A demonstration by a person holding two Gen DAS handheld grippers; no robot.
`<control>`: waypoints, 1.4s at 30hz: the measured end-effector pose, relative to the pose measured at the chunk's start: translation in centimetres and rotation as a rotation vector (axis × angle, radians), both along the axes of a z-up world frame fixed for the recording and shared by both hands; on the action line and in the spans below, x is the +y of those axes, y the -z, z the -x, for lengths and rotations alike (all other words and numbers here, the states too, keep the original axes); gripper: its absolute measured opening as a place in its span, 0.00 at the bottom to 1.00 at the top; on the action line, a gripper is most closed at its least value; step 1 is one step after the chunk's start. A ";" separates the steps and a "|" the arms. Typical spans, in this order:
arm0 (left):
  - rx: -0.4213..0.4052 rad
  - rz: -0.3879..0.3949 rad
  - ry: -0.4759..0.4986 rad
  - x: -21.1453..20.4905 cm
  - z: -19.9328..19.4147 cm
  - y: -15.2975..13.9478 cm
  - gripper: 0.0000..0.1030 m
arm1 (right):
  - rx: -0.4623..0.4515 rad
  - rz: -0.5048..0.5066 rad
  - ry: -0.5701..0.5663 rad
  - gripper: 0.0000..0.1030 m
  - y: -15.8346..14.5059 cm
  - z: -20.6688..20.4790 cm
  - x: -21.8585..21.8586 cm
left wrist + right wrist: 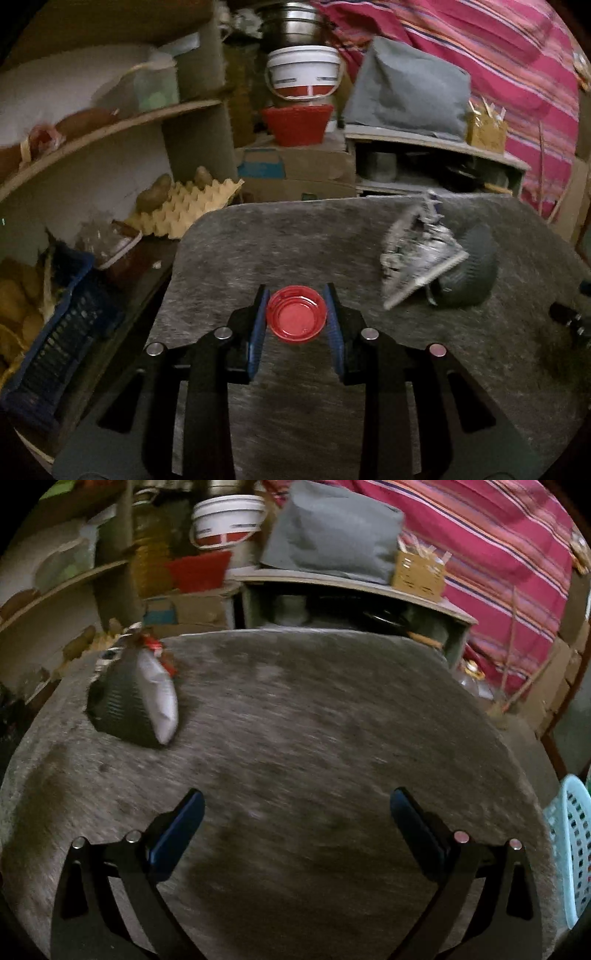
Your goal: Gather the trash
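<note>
My left gripper (296,314) is shut on a round red plastic lid (296,318), its blue pads pressing both sides, held above the grey table (258,251). Farther right on the table a crumpled silver foil wrapper (417,254) leans out of a dark ribbed bin (469,273) lying on its side. The right wrist view has the same dark bin (118,701) at the table's far left with a silver wrapper (159,698) in its mouth. My right gripper (297,830) stands wide open over bare table (314,720), nothing between its fingers.
A pale blue perforated basket (570,856) stands off the table's right edge. Shelves with an egg carton (188,210) and a blue crate (55,332) flank the left. Behind the table are boxes, a red basket (297,123), a white bucket (304,72) and a striped cloth (498,74).
</note>
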State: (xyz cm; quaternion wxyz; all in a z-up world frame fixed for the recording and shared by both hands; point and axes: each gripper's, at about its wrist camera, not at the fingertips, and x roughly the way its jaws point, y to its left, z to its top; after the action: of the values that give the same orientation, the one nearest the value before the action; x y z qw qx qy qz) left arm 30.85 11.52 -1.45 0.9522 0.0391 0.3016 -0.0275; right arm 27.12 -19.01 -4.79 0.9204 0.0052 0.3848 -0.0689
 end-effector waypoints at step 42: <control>0.010 0.034 0.011 -0.3 -0.6 -1.0 0.28 | 0.044 -0.125 -0.161 0.39 -2.0 -6.8 5.9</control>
State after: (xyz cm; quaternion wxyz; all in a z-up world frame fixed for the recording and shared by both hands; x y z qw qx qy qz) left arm 31.47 11.18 -0.44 0.9511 0.0246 0.3056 -0.0382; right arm 33.90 -13.11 -2.82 0.9122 0.0299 0.4077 0.0292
